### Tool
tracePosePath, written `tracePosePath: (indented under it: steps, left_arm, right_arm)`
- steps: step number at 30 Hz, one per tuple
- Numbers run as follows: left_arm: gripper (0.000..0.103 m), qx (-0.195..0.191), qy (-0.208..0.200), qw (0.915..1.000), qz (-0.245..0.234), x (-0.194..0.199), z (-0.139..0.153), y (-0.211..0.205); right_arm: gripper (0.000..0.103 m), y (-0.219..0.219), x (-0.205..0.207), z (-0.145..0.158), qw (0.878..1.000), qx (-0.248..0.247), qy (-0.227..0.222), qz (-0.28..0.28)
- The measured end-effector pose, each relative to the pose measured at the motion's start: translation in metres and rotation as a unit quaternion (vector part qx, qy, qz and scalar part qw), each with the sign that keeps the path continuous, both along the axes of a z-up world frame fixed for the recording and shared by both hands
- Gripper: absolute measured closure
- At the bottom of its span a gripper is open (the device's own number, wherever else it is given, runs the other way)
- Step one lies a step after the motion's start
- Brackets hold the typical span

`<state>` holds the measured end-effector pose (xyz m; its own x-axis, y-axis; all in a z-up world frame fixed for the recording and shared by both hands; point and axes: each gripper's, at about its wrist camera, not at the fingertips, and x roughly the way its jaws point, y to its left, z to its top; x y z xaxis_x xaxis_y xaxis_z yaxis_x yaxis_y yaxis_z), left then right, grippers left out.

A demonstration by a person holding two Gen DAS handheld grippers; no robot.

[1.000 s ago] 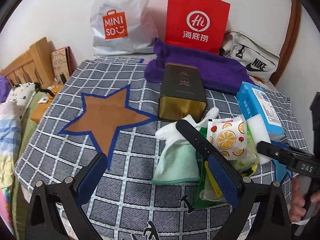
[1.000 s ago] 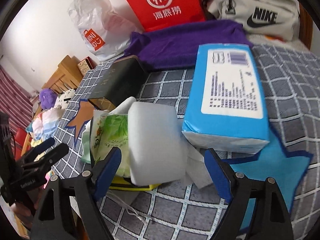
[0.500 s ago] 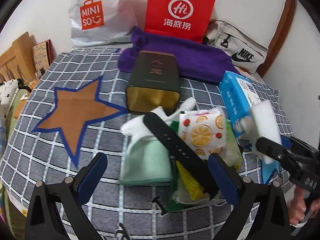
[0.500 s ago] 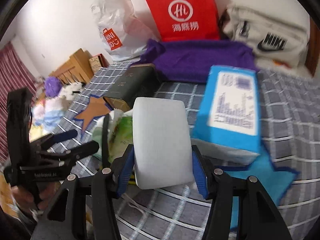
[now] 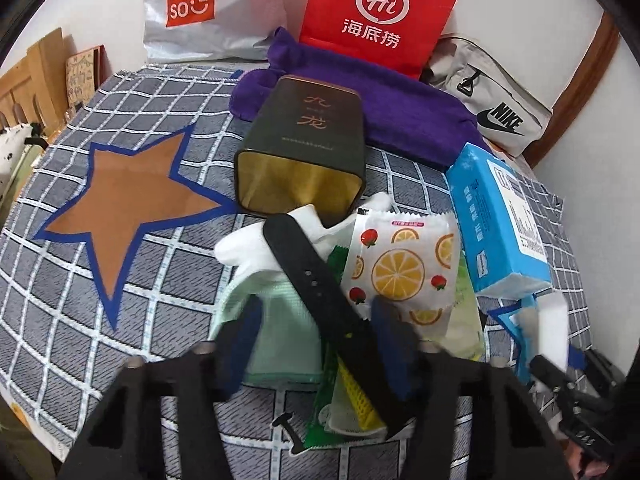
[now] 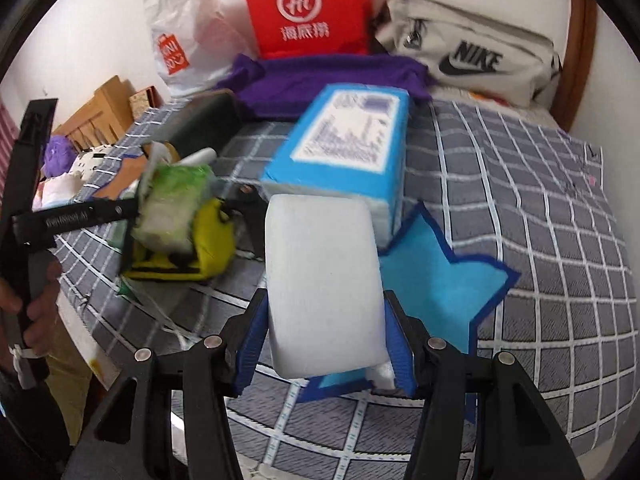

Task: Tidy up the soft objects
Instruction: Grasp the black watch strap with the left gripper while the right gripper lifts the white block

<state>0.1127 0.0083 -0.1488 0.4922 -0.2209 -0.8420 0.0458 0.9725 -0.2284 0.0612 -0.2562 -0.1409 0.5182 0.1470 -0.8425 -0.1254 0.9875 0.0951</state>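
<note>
Since a second ago, the right gripper (image 6: pixel 324 344) has clamped its blue pads on a white sponge block (image 6: pixel 322 284) and carried it away from the pile, so that it now hangs over a light blue star patch (image 6: pixel 440 276) on the grey checked cloth (image 6: pixel 540 240). Both pads press the block's sides and hold it upright.

Meanwhile the left gripper (image 5: pixel 316 340) has come down over the pile of soft things. Its jaws are closing. A black strap (image 5: pixel 316 276) and a pale green cloth (image 5: pixel 280 320) lie between the blue fingers (image 5: pixel 244 328), which are blurred, so contact cannot be told.

From the left wrist view, the pile sits near the middle of the cloth. It holds a white cloth (image 5: pixel 248 248), the pale green cloth, the black strap lying slantwise on top, and a packet printed with oranges and strawberries (image 5: pixel 400 264). A dark open tin (image 5: pixel 304 148) lies on its side just behind the pile. A blue tissue pack (image 5: pixel 496 220) lies just to the right. An orange star patch (image 5: pixel 124 204) sits to the left, apart from the pile.

At the back, a purple towel (image 5: pixel 400 104) stretches across the cloth. Behind it stand a red paper bag (image 5: pixel 376 12), a white plastic shopping bag (image 5: pixel 200 4) and a beige waist bag (image 5: pixel 492 96).

A hand (image 6: pixel 36 300) grips the left tool's handle at the left edge of the right wrist view.
</note>
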Motion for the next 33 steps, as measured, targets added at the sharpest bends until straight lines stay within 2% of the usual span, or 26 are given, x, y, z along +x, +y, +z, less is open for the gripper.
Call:
tracePosePath:
  steps: [1, 4, 9, 15, 21, 26, 33]
  left_arm:
    - [0.077, -0.005, 0.006, 1.0000, -0.001, 0.001, -0.001, 0.001]
    - [0.082, -0.005, 0.004, 1.0000, 0.003, 0.000, -0.001, 0.007]
    - [0.083, 0.014, 0.004, 0.9998, 0.014, -0.001, -0.002, 0.018]
    - [0.084, 0.017, -0.006, 0.9998, 0.009, -0.002, 0.004, 0.020]
    - [0.084, 0.033, -0.030, 0.9989, 0.015, -0.006, 0.029, 0.022]
    - [0.084, 0.047, -0.049, 0.9974, 0.026, -0.003, 0.054, 0.025]
    - [0.084, 0.068, -0.076, 0.9946, 0.018, 0.012, 0.086, 0.020]
  right_arm:
    - [0.049, -0.002, 0.001, -0.004, 1.000, 0.002, 0.005, -0.002]
    - [0.049, -0.002, 0.003, -0.010, 1.000, 0.003, 0.009, -0.002]
    - [0.049, -0.001, 0.009, -0.020, 1.000, -0.010, 0.016, -0.005]
    - [0.050, 0.005, 0.009, -0.021, 1.000, -0.026, 0.015, 0.003]
    - [0.051, 0.007, 0.006, -0.006, 1.000, -0.018, 0.004, 0.010]
    - [0.051, 0.009, 0.007, 0.020, 1.000, -0.011, -0.017, 0.018]
    - [0.051, -0.001, 0.037, 0.064, 0.999, 0.001, -0.054, 0.003]
